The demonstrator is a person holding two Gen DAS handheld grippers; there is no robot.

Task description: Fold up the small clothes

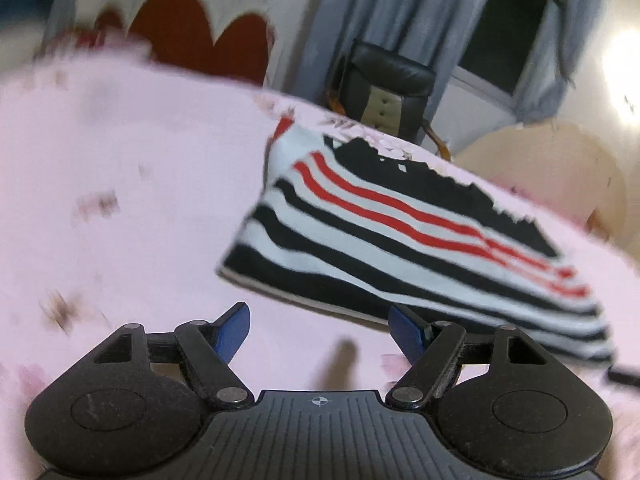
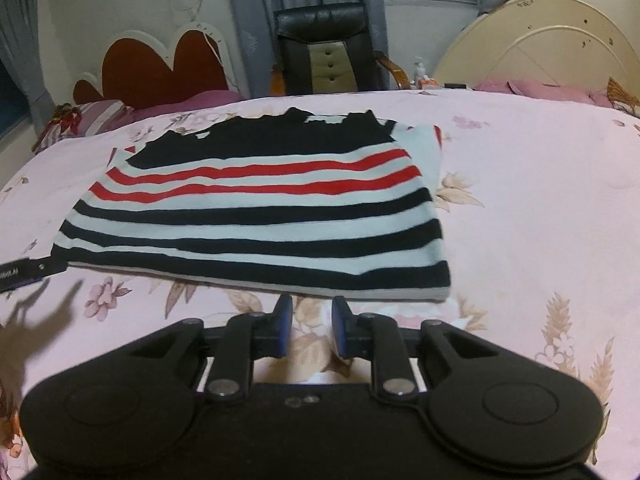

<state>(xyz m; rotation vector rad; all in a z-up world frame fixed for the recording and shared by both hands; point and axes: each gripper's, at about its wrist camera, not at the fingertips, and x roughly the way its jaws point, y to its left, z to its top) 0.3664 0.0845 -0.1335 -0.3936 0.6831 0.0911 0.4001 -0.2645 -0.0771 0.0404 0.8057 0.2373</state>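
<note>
Hovering: left gripper [image 1: 320, 336] and right gripper [image 2: 308, 326] fingers apart, empty | striped top [image 2: 260, 216] flat on bed [image 2: 540, 208] | risk: pinching bedsheet with hem.

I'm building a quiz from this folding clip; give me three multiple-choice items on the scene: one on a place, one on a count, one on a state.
1. Where does the striped garment lie?
A. on the pink floral bedspread
B. on the black chair
C. on the floor

2. How many red stripes cross its front?
A. one
B. two
C. four

3. What does the right gripper hold?
A. the garment's hem
B. a pillow
C. nothing

Answers: 1 A, the garment lies flat on the bedspread. 2 B, two red bands sit below the black top. 3 C, its jaws stand apart just short of the hem; the left gripper is likewise open and empty.
</note>
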